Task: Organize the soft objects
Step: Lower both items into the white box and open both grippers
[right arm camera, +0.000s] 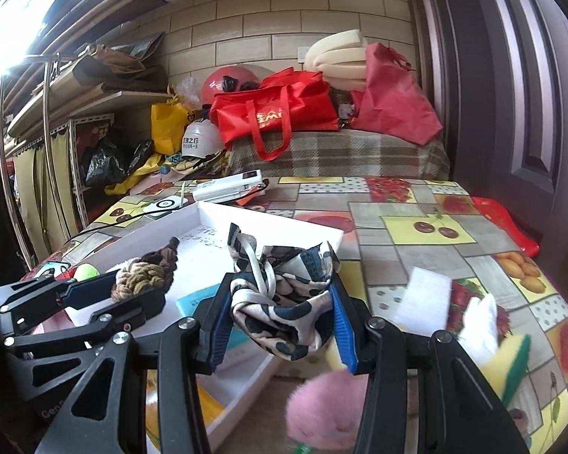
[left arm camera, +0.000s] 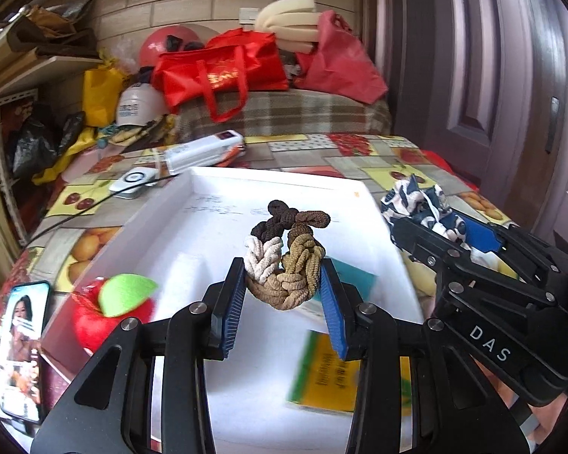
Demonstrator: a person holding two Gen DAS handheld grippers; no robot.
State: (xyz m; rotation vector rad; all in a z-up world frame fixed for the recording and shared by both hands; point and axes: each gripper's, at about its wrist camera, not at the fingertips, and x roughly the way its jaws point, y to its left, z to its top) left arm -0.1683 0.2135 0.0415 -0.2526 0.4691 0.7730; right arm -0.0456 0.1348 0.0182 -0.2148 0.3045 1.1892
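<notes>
My left gripper (left arm camera: 282, 276) is shut on a bundle of braided hair ties (left arm camera: 284, 261) in brown, tan, cream and dark brown, and holds it above the white tray (left arm camera: 269, 178). In the right wrist view my right gripper (right arm camera: 280, 287) is shut on a navy-and-white patterned cloth (right arm camera: 280, 302), which hangs over the tray's right rim (right arm camera: 276, 221). Each gripper shows in the other's view: the right gripper (left arm camera: 454, 234) with the cloth (left arm camera: 416, 200) at the tray's right side, the left gripper (right arm camera: 106, 287) with the hair ties (right arm camera: 144, 274) on the left.
A red plush apple (left arm camera: 102, 314) with a green leaf leans at the tray's left wall. Yellow (left arm camera: 329, 374) and teal (left arm camera: 350, 276) booklets lie in the tray. A pink fluffy thing (right arm camera: 322, 408), white foam (right arm camera: 424, 299) and a yellow-green sponge (right arm camera: 511, 363) lie right of it. A phone (left arm camera: 22, 340) lies at the left.
</notes>
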